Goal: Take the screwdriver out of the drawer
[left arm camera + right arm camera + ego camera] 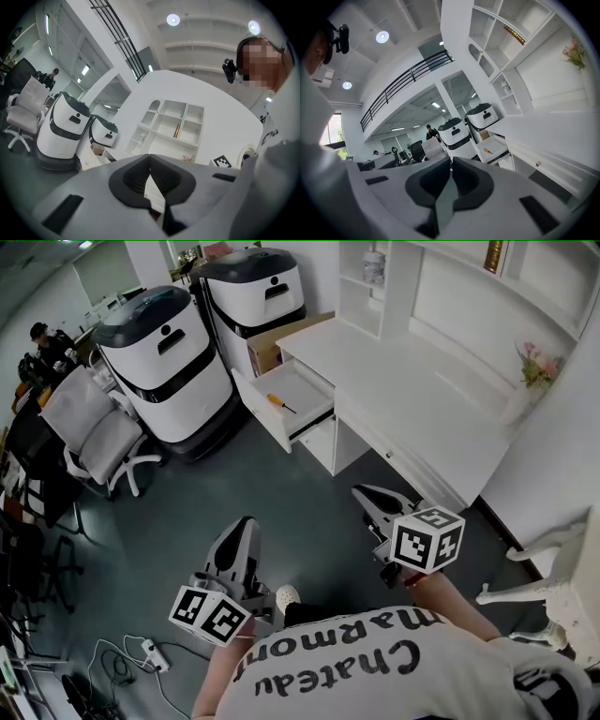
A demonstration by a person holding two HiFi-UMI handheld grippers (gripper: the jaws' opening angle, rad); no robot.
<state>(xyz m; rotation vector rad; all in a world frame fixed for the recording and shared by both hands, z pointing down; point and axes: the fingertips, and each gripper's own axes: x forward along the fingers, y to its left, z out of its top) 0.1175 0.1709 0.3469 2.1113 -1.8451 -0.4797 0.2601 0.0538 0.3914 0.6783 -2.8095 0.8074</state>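
Over grey floor (pixel 281 498), left gripper (pixel 247 522), right gripper (pixel 360 491): jaws together, empty.

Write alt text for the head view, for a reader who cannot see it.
Seen from above, an orange-handled screwdriver lies in the open drawer of a white desk. Nearer the camera, the person's left gripper and right gripper hang over the grey floor, shut and empty, well short of the drawer. Two white-and-black machines stand left of the drawer.
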